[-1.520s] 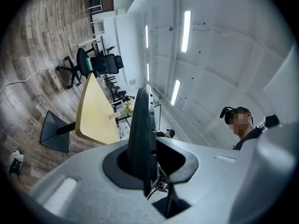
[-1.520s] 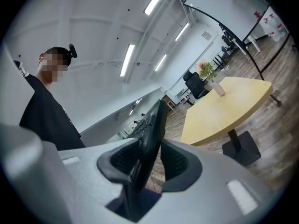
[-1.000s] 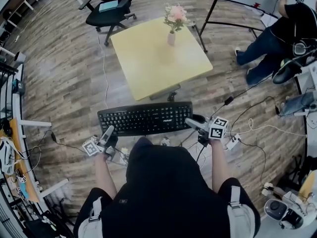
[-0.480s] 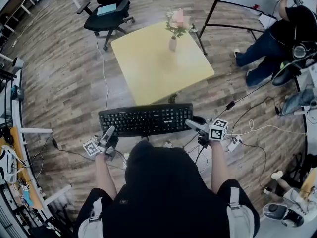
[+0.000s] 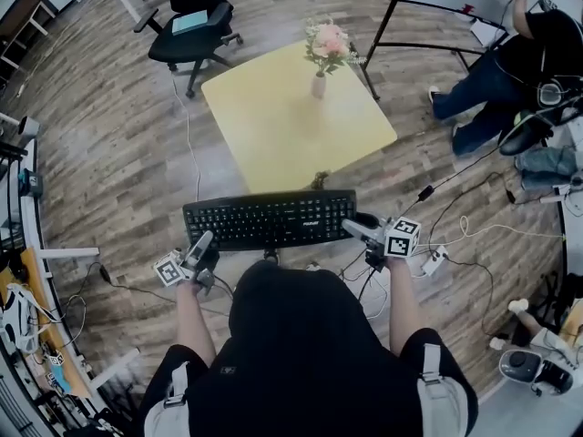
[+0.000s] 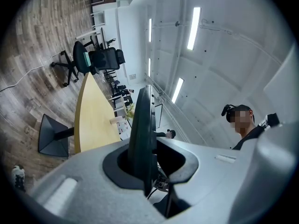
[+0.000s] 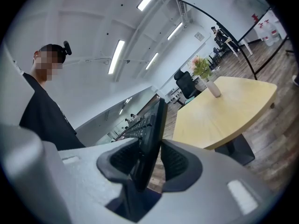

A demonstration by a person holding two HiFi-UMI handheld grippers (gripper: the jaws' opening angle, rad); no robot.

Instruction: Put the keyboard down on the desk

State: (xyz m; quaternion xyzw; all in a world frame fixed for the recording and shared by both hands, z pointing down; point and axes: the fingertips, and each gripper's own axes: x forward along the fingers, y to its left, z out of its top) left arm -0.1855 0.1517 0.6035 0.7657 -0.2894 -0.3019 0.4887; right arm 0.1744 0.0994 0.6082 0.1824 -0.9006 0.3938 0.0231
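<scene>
A black keyboard (image 5: 269,218) hangs level in the air over the wooden floor, just short of the yellow desk (image 5: 291,126). My left gripper (image 5: 199,244) is shut on its left end and my right gripper (image 5: 357,228) on its right end. In the left gripper view the keyboard (image 6: 141,134) runs edge-on between the jaws of the gripper (image 6: 145,164), with the desk (image 6: 91,120) beyond. The right gripper view shows the keyboard (image 7: 152,132) clamped in the gripper (image 7: 149,162), its keys facing left, and the desk (image 7: 219,115) ahead on the right.
A vase of flowers (image 5: 321,57) stands near the desk's far edge. Behind the desk is a black office chair (image 5: 187,16). A seated person (image 5: 510,71) is at the right, by a whiteboard stand (image 5: 396,16). Cables and a power strip (image 5: 433,260) lie on the floor.
Both grippers have carried the keyboard a little closer to the desk's near edge. The grip at each end looks the same.
</scene>
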